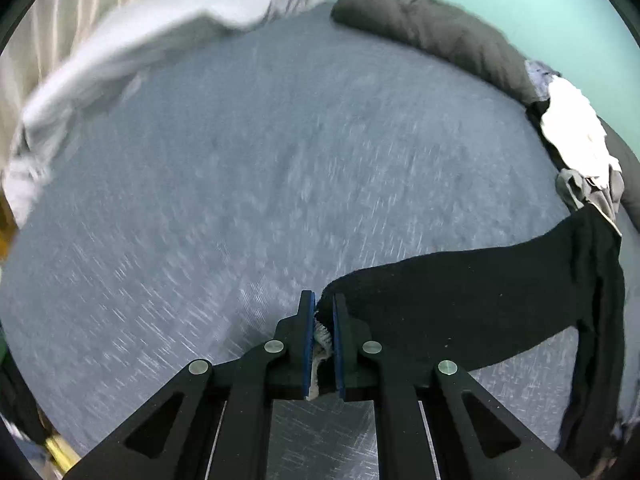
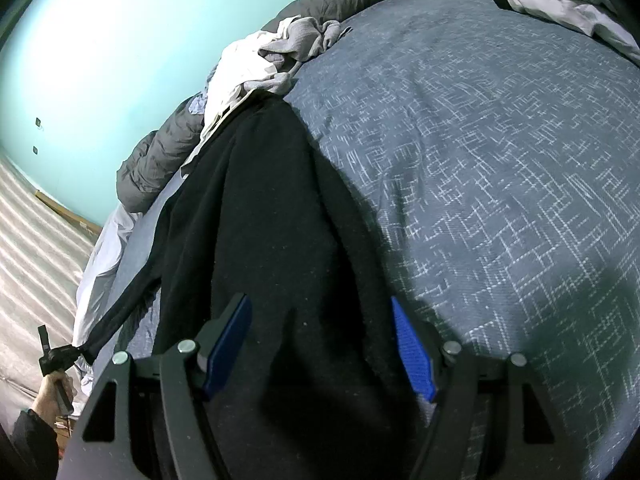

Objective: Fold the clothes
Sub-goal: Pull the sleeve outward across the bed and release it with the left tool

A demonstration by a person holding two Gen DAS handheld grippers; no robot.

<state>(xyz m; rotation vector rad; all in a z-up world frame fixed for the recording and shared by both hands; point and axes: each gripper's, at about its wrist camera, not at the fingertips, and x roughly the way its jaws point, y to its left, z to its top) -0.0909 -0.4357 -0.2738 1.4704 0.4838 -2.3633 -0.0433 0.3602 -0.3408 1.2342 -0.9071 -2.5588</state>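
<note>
A: Left tool [image 1: 323, 344] status?
B: I read it clamped on a cuff of the black garment [image 1: 480, 312]; the left view is blurred.
A: Right tool [image 2: 320, 344]?
B: Spread wide over the garment, draped on the bed [image 2: 500, 160]; lower cloth hidden.

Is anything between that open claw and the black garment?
Nothing visible. The right gripper is open with the black garment directly between its fingers; the left gripper already pinches a sleeve end.
</note>
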